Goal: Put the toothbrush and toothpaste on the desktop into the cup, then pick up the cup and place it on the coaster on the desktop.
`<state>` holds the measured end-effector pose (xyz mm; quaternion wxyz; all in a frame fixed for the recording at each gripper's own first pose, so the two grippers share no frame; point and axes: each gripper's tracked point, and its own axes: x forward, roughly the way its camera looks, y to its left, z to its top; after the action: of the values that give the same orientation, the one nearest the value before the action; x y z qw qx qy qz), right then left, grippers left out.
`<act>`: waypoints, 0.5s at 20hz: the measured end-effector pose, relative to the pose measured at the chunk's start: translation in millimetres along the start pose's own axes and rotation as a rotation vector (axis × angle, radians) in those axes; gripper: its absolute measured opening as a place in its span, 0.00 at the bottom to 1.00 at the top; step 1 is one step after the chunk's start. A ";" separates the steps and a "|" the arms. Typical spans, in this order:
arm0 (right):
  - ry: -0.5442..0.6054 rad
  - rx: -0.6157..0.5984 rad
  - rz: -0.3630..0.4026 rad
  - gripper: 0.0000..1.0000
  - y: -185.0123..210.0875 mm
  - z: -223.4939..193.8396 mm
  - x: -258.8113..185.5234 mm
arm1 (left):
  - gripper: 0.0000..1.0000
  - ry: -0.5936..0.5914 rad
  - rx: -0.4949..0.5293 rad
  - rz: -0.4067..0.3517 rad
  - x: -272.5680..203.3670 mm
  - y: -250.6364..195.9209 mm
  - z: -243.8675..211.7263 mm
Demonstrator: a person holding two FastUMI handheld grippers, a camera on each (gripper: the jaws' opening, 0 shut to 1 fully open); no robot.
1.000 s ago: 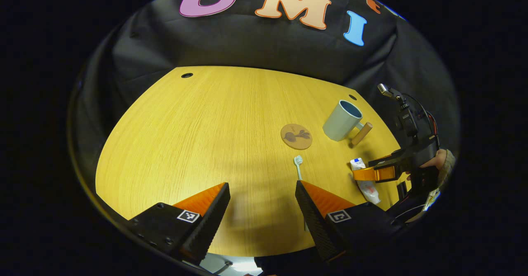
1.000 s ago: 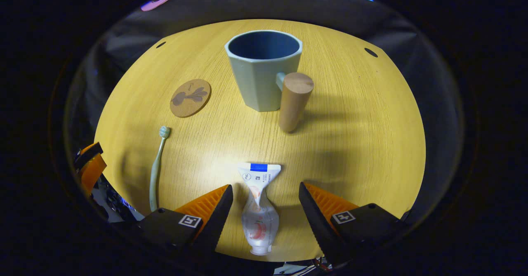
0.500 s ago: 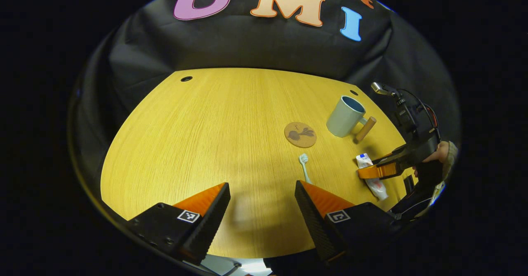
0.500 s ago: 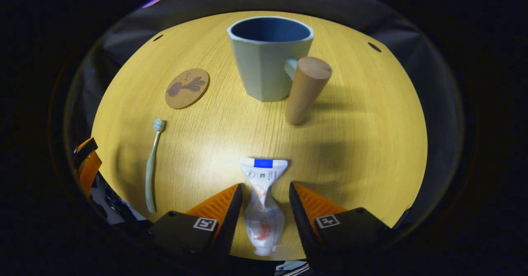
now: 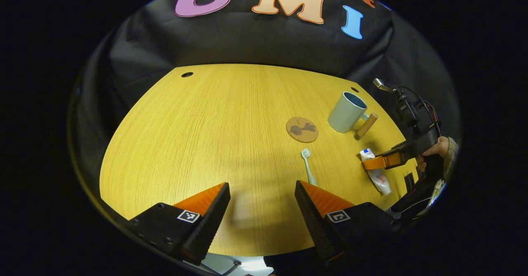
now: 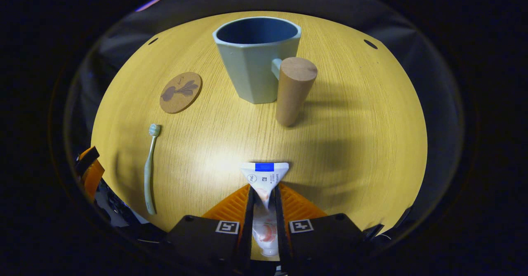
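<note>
My right gripper [image 6: 262, 195] is shut on the white toothpaste tube [image 6: 264, 177], whose crimped flat end with a blue stripe sticks out ahead of the fingers. Beyond it stands a pale grey-green cup [image 6: 255, 65] with a wooden peg handle [image 6: 293, 90]. A pale green toothbrush [image 6: 149, 164] lies flat to the left, and a round cork coaster [image 6: 180, 92] lies past its head. In the left gripper view my left gripper [image 5: 260, 201] stands open over the bare near table, the toothbrush [image 5: 307, 169] just beyond its right finger. There the right gripper [image 5: 381, 161] grips the tube [image 5: 377, 177].
The yellow wooden table [image 5: 214, 135] has round cable holes near its far corners [image 5: 187, 74]. In the left gripper view the coaster [image 5: 302, 129] and cup [image 5: 345, 111] sit at the right. A hand [image 5: 433, 150] holds the right gripper at the table's right edge.
My right gripper's fingers have come together on the toothpaste tube, from wide open a second ago. The left gripper has barely shifted and stays open.
</note>
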<state>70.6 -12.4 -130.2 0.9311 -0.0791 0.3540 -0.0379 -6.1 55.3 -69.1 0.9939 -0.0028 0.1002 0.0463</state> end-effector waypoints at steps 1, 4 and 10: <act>-0.001 -0.002 0.000 0.30 0.8 0.4 0.1 | 0.95 0.002 -0.002 -0.003 -0.1 -1.0 -1.6; -0.028 -0.013 0.002 0.25 2.3 0.4 -1.3 | 0.95 0.018 -0.003 -0.016 2.0 -7.8 -3.3; -0.067 0.011 0.002 0.25 1.1 -0.5 -0.5 | 0.94 0.058 0.054 -0.071 13.1 -37.0 -4.3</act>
<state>69.9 -11.3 -130.5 0.9429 -0.0749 0.3226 -0.0363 9.2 19.6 -76.0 0.9913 0.0191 0.1299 0.0084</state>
